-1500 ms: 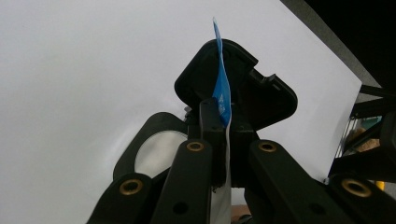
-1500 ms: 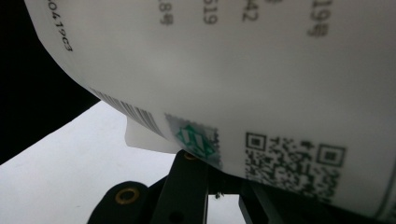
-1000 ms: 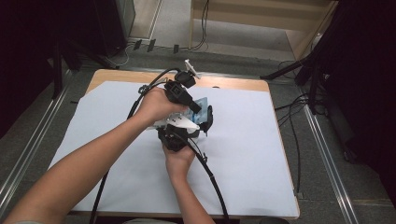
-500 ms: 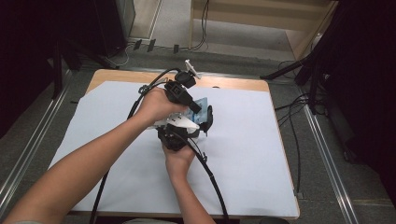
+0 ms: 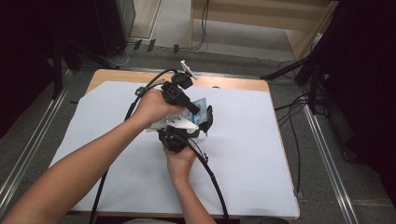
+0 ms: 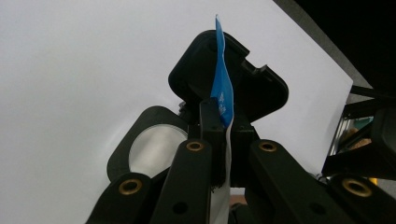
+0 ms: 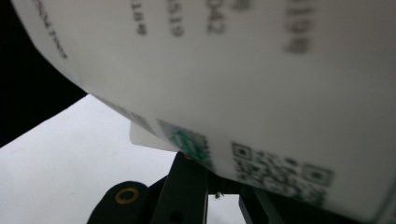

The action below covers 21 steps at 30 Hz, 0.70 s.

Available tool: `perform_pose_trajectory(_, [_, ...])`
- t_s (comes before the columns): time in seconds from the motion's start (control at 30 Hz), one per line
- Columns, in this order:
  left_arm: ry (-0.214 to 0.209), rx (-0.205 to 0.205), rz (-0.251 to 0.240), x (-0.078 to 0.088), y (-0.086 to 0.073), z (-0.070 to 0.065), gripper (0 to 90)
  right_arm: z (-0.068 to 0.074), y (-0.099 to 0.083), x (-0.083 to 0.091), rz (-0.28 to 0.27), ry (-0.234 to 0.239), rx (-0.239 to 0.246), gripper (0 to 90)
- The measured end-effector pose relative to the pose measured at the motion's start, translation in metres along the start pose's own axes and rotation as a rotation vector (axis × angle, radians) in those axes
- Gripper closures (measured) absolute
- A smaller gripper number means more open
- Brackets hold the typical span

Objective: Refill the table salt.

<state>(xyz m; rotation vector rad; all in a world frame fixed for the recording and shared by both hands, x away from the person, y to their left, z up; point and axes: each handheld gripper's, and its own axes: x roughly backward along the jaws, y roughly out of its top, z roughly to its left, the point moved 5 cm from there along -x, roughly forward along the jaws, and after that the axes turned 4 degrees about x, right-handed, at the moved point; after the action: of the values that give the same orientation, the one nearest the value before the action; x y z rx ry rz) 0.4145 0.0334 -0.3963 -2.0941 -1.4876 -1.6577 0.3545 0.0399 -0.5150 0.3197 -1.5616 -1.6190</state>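
A thin packet (image 5: 199,103), blue at one end and white at the other, is held above the middle of the table between both grippers. My left gripper (image 5: 192,111) reaches in from the left and is shut on it. In the left gripper view the packet (image 6: 222,91) stands edge-on, pinched where the left gripper (image 6: 223,122) closes. My right gripper (image 5: 203,122) comes from below, close against the left one. In the right gripper view the packet's white printed face (image 7: 233,70) with a QR code hangs just above the right gripper (image 7: 215,186), whose jaws stand together on its lower edge.
A white sheet (image 5: 261,140) covers the wooden table (image 5: 224,83). Black cables (image 5: 212,175) trail from both grippers toward the table's near edge. Dark stands and floor cables (image 5: 299,100) lie off the right side.
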Motion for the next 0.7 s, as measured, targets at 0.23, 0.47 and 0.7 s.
perform_pose_trajectory(0.23, [-0.046,0.004,-0.049,0.014,-0.005,-0.001,90.0,-0.002,-0.002,0.005,0.015,-0.013,0.021,89.8])
perform_pose_trajectory(0.47, [-0.089,0.022,-0.096,0.029,-0.013,0.005,90.0,-0.002,-0.004,0.010,0.022,-0.018,0.046,87.3])
perform_pose_trajectory(0.7, [-0.112,0.014,-0.141,0.049,-0.026,0.007,90.0,-0.004,-0.003,0.021,0.022,-0.009,0.046,83.1])
